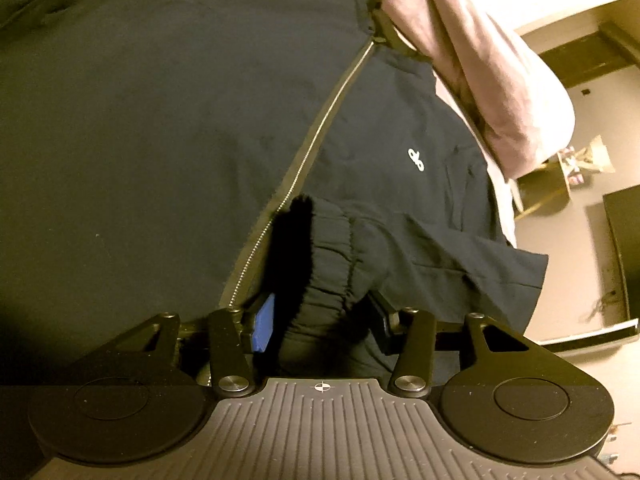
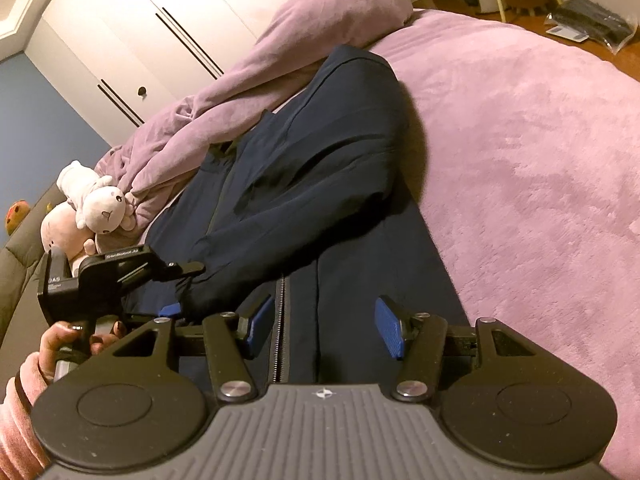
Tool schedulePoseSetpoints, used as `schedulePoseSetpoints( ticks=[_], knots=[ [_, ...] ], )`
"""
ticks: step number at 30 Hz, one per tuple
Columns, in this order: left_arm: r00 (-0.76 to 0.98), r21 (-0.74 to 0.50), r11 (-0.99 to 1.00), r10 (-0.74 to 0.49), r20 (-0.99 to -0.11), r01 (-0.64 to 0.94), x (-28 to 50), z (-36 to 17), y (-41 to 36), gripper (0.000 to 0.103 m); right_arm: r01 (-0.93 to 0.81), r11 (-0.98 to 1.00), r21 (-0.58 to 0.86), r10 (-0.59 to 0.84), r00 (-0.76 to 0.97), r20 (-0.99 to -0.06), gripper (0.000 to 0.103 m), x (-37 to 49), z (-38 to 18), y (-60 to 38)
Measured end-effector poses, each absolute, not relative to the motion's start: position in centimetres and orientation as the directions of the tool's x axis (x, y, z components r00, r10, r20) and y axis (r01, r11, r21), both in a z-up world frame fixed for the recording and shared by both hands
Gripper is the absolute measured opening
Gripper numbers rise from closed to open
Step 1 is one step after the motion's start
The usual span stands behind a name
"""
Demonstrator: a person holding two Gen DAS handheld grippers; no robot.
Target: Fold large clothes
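Left gripper [image 1: 320, 320] clamped on sleeve cuff [image 1: 320, 248]; right gripper [image 2: 324, 328] wide open, holding nothing, over jacket [image 2: 320, 168] zipper [image 2: 282, 320] (near hem). Best carried across flat, kept taut.

One navy jacket [image 2: 320, 168], two plush toys [image 2: 105, 204], one pillow [image 2: 344, 4], two hand-held grippers [image 2: 324, 326].

The sleeve cuff [image 1: 332, 264] hides the left tongs' [image 1: 320, 320] right pad.

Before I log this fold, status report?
Left tool shut on jacket cuff. Right tool open over zipper. Navy jacket on bed. Plush toys alongside.
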State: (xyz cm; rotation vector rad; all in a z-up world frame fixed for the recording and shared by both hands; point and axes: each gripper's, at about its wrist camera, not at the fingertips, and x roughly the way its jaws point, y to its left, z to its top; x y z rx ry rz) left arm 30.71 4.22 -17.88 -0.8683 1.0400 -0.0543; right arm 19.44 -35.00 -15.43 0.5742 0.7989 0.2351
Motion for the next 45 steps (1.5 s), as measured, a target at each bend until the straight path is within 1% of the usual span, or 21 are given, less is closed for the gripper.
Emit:
schedulePoseSetpoints(
  ticks=[4, 5, 10, 11, 12, 14, 17, 21, 23, 26, 28, 30, 33, 35, 37, 38, 39, 40, 41, 43, 45],
  knots=[
    [0.53, -0.644, 0.687, -0.427, -0.732, -0.337, 32.0, -17.7, 3.3, 0.05, 0.018, 0.828, 0.56, 0.4, 0.68, -0.614, 0.057, 19.7, -15.5, -34.5],
    [0.525, -0.641, 0.697, -0.432, -0.733, -0.322, 32.1, -17.7, 3.2, 0.041, 0.02, 0.828, 0.56, 0.4, 0.678, -0.617, 0.057, 19.8, -15.6, -34.4],
    [0.525, -0.653, 0.682, -0.443, -0.726, -0.329, 33.0, -17.9, 3.2, 0.03, 0.018, 0.837, 0.546, 0.394, 0.673, -0.626, 0.057, 20.1, -15.5, -33.6],
    [0.528, -0.651, 0.685, -0.438, -0.727, -0.328, 33.0, -17.6, 3.3, 0.024, 0.017, 0.841, 0.541, 0.39, 0.673, -0.628, 0.057, 20.1, -15.5, -33.5],
    [0.54, -0.644, 0.697, -0.425, -0.726, -0.316, 33.1, -16.9, 3.6, 0.012, 0.016, 0.844, 0.537, 0.387, 0.674, -0.629, 0.057, 20.2, -15.4, -33.4],
    [0.587, -0.627, 0.726, -0.386, -0.711, -0.282, 33.3, -14.8, 4.8, 0.011, 0.016, 0.847, 0.531, 0.383, 0.675, -0.631, 0.057, 20.5, -15.2, -33.3],
    [0.669, -0.57, 0.772, -0.27, -0.693, -0.279, 33.8, -11.6, 7.9, 0.01, 0.003, 0.857, 0.515, 0.374, 0.684, -0.626, 0.057, 21.2, -14.5, -33.1],
    [0.741, -0.318, 0.871, 0.075, -0.668, -0.374, 34.8, -8.6, 12.0, 0.01, -0.025, 0.865, 0.501, 0.376, 0.693, -0.615, 0.059, 23.0, -13.8, -32.2],
    [0.727, -0.213, 0.875, 0.2, -0.657, -0.434, 35.4, -8.6, 13.5, 0.01, -0.045, 0.867, 0.496, 0.384, 0.695, -0.608, 0.062, 24.3, -13.7, -31.4],
    [0.706, -0.228, 0.864, 0.186, -0.683, -0.449, 36.3, -10.1, 15.9, 0.011, -0.067, 0.865, 0.498, 0.395, 0.703, -0.592, 0.066, 26.9, -13.6, -30.2],
    [0.694, -0.253, 0.862, 0.147, -0.705, -0.439, 36.6, -11.4, 16.6, 0.017, -0.056, 0.842, 0.537, 0.416, 0.701, -0.579, 0.068, 29.3, -14.0, -29.6],
    [0.689, -0.236, 0.875, 0.14, -0.711, -0.422, 36.7, -12.6, 16.6, 0.031, -0.027, 0.799, 0.601, 0.448, 0.693, -0.564, 0.069, 31.7, -14.8, -29.5],
    [0.694, -0.207, 0.892, 0.149, -0.705, -0.401, 37.0, -13.6, 16.0, 0.043, 0.037, 0.732, 0.681, 0.468, 0.698, -0.542, 0.069, 35.2, -16.2, -29.6],
    [0.685, -0.186, 0.901, 0.15, -0.713, -0.391, 37.5, -14.1, 15.8, 0.043, 0.085, 0.7, 0.709, 0.448, 0.721, -0.528, 0.069, 37.0, -16.9, -29.8],
    [0.679, -0.162, 0.915, 0.147, -0.719, -0.369, 38.2, -14.4, 15.2, 0.03, 0.11, 0.662, 0.742, 0.441, 0.743, -0.503, 0.069, 38.4, -17.3, -30.2],
    [0.681, -0.152, 0.92, 0.15, -0.717, -0.362, 38.4, -14.4, 15.0, 0.019, 0.123, 0.656, 0.745, 0.43, 0.75, -0.503, 0.067, 39.0, -17.5, -30.3],
    [0.686, -0.14, 0.925, 0.153, -0.711, -0.352, 38.7, -14.1, 14.7, 0.014, 0.136, 0.656, 0.742, 0.419, 0.752, -0.509, 0.059, 39.5, -17.7, -30.4],
    [0.698, -0.125, 0.933, 0.158, -0.699, -0.336, 39.1, -13.7, 14.3, 0.013, 0.135, 0.661, 0.738, 0.407, 0.762, -0.503, 0.046, 40.0, -17.8, -30.4],
    [0.711, -0.111, 0.941, 0.162, -0.684, -0.321, 39.5, -13.3, 13.7, 0.011, 0.128, 0.672, 0.729, 0.392, 0.774, -0.497, 0.041, 40.2, -17.8, -30.4],
    [0.75, -0.081, 0.954, 0.174, -0.639, -0.29, 40.4, -12.4, 12.3, 0.011, 0.141, 0.712, 0.688, 0.341, 0.788, -0.513, 0.021, 40.6, -17.7, -30.6],
    [0.794, -0.056, 0.969, 0.163, -0.586, -0.24, 41.5, -11.7, 10.5, 0.01, 0.163, 0.749, 0.643, 0.271, 0.81, -0.52, 0.017, 40.2, -17.6, -31.3]
  ],
)
